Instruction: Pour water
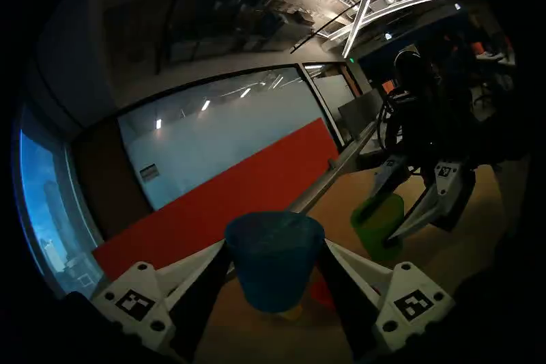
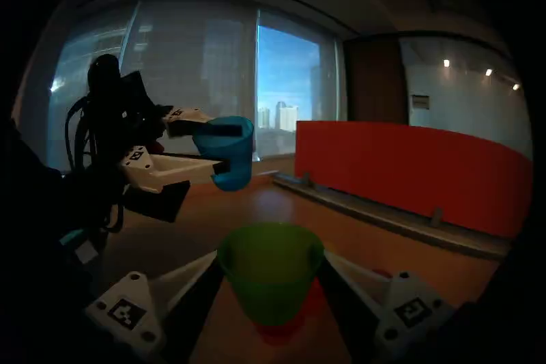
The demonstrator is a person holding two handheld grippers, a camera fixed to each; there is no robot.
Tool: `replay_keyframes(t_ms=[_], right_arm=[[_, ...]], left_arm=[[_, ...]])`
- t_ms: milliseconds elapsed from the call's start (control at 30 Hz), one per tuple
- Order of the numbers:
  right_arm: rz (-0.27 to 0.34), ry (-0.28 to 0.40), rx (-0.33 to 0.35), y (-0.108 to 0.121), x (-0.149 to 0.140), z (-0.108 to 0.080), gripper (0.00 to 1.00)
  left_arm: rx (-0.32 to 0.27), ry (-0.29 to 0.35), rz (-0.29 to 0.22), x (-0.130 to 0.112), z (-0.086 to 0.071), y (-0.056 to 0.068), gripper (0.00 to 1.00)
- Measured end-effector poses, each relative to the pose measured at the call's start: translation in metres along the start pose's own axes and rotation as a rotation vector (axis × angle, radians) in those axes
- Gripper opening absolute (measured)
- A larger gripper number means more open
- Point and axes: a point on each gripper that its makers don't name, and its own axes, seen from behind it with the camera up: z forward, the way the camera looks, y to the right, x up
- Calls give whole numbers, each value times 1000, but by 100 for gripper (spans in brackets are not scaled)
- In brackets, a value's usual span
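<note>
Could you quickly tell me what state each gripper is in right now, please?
Left gripper: closed, holding the blue cup.
Right gripper: closed, holding the green cup.

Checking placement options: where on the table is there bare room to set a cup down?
Bare table runs from the green cup out to the rail below the red partition, and beneath the raised blue cup. It is crowded right under the green cup, where something red sits.
</note>
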Motion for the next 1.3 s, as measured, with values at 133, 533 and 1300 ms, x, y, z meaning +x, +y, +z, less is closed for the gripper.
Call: replay_keyframes(t_ms=[133,533,1300], right_arm=[[3,2,19,-6,-1,4,90],[2,1,68,-22,-5,15,90],[-3,0,128,-40,-9,27,90]], left_arm=[[-4,4,35,5,1,0,86],[-9,25,166,23,3,4,85],[10,34,363,44,12,9,85]])
